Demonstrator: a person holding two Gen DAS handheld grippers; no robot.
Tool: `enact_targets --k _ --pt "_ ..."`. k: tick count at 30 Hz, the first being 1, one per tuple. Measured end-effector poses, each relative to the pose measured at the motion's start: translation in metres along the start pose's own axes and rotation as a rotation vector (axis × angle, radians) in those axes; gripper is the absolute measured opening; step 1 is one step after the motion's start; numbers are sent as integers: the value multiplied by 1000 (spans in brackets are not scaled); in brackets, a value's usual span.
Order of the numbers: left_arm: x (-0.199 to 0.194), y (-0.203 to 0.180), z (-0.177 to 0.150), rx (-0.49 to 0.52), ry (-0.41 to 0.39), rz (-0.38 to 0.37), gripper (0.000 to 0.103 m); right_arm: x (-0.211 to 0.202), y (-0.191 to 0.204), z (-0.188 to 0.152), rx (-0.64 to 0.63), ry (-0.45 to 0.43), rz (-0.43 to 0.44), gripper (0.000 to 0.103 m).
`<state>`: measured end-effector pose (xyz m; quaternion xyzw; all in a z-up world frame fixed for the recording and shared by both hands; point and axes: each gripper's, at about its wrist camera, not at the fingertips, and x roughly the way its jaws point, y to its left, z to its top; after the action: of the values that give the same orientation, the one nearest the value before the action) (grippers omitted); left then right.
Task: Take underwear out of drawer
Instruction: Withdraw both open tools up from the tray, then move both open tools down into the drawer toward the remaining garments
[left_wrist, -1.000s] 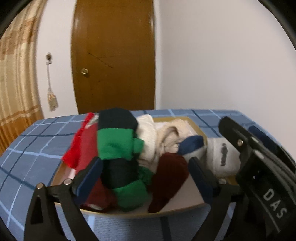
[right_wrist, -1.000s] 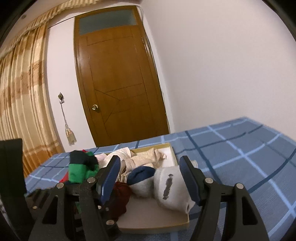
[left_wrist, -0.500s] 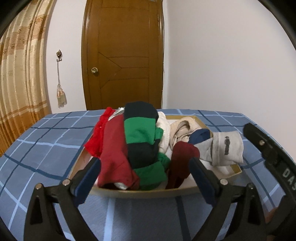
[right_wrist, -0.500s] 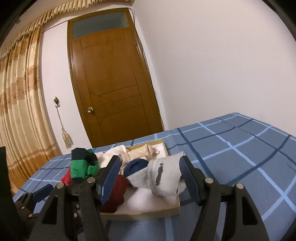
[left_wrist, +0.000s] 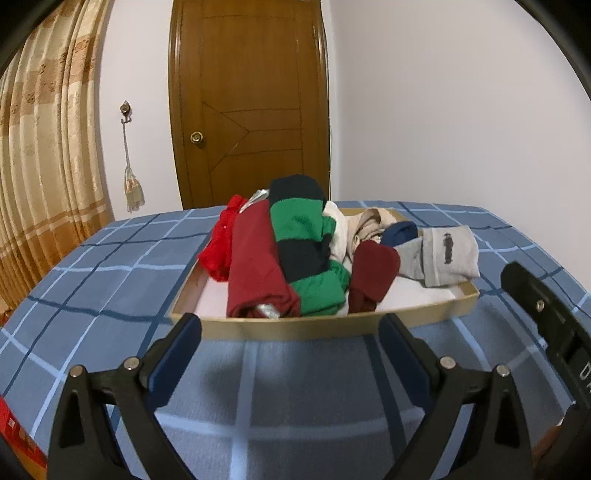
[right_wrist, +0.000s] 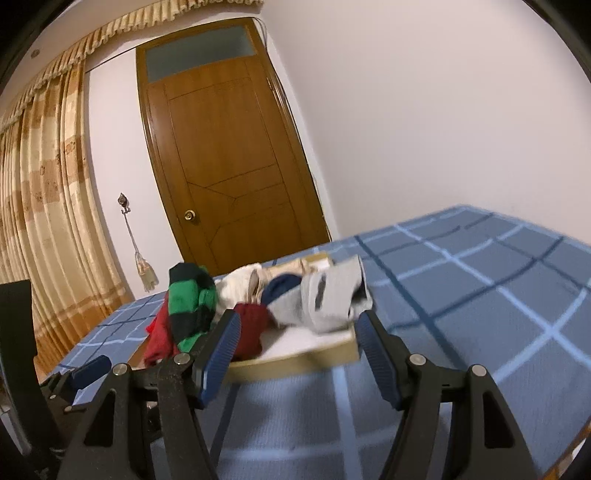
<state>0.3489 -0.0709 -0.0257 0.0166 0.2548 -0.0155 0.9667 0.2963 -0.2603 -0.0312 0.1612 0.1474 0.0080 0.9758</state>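
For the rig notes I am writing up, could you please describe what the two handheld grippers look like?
Both are alike: the left gripper and the right gripper each have black, angular plastic arms with triangular cut-outs and silver screw heads. Each arm ends in a dark blue pad, ribbed on the right gripper's. The right gripper's black body bears partly cut-off white lettering. No cables or sleeves show.

A brown wooden door (left_wrist: 251, 107) with a brass knob (left_wrist: 197, 137) stands beyond the blue checked bedspread (left_wrist: 110, 266), beside striped golden curtains (left_wrist: 44, 155) and a tassel (left_wrist: 133, 188) hanging from a wall hook (left_wrist: 125, 110).

Clothes-filled drawer (left_wrist: 325, 326) beyond open tongs (left_wrist: 290, 345)
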Motion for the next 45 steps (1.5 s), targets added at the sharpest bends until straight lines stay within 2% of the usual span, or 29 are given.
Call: enact_targets --k 10,20,26,28,32,37,41,45 --pt "-28 11 -28 9 64 -16 100 -40 5 -23 8 42 55 68" --pt "-51 42 -74 58 235 -63 102 -74 15 -51 -9 170 110 68" --pt "-62 71 -113 68 353 -49 102 -81 18 -74 -24 324 154 68" --pt "-63 79 -127 63 415 -78 102 -80 21 -85 -21 398 171 68" --pt "-67 86 -144 70 483 -120 102 -72 27 -110 16 556 215 68" --pt "-72 90 -152 81 496 -131 102 -45 26 -148 179 740 198 68" --pt "-74 95 -149 85 484 -153 102 -28 31 -171 269 801 168 68" --pt "-79 105 -144 83 469 -148 102 -16 45 -182 299 805 142 68"
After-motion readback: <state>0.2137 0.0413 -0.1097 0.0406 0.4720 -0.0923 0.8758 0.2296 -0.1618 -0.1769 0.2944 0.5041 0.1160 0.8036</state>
